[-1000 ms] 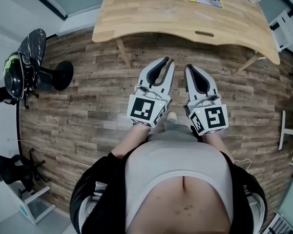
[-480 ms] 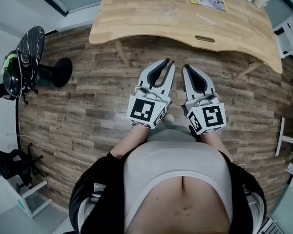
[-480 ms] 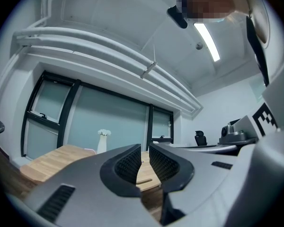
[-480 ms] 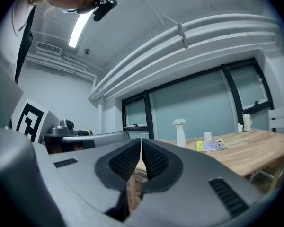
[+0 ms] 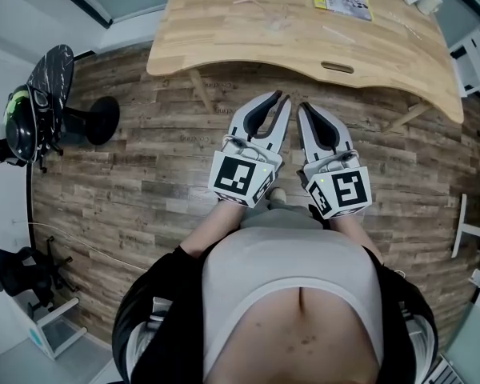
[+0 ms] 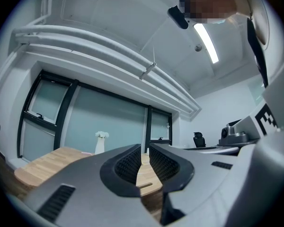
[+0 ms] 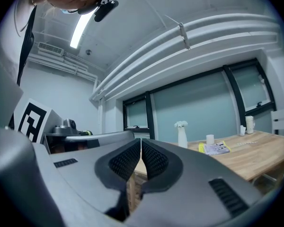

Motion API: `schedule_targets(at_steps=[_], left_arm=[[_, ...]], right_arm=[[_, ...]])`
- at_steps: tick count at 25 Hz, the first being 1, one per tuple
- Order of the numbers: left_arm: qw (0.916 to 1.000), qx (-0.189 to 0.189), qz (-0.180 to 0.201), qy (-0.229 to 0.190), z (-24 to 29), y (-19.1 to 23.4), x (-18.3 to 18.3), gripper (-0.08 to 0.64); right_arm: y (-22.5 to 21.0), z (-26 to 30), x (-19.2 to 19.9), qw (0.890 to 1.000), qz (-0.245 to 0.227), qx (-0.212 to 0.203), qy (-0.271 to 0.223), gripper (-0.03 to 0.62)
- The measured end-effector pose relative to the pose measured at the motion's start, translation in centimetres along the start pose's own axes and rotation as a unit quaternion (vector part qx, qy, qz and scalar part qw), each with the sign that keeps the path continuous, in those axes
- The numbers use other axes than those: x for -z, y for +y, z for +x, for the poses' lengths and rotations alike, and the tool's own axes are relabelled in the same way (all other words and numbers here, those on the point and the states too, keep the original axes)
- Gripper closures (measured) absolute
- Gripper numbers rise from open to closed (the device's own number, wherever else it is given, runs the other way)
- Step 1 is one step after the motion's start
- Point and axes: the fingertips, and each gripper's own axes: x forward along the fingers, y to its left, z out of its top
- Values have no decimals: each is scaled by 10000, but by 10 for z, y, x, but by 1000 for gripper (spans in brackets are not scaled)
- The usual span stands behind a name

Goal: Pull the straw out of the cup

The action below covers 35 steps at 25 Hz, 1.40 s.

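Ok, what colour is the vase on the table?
White. The vase shows best in the right gripper view.

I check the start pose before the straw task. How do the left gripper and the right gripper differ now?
The left gripper has its jaws a narrow slit apart; the right gripper has them together. In the head view the left gripper slants rightward, the right gripper leftward. Both are empty and point toward the table, short of it.
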Motion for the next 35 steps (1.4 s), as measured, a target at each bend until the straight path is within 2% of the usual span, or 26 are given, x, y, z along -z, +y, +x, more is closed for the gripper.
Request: schedule_targets(at_steps=[12, 20, 27, 35], left_arm=[[9996, -266, -59, 11, 3, -1, 10, 505], [9992, -387, 12, -87, 12, 18, 8, 505], [9994, -313, 32, -138, 48, 48, 9, 505], [9997, -229, -28, -117, 106, 105, 12, 505]], right_arm=[[-13, -1, 3, 9999, -29, -155, 7, 561], [-16, 17, 4, 9997, -44, -236, -32, 561], [-36, 57, 8, 9997, 57, -236, -42, 561], [-71, 127, 11, 9999, -26, -102, -39, 561]])
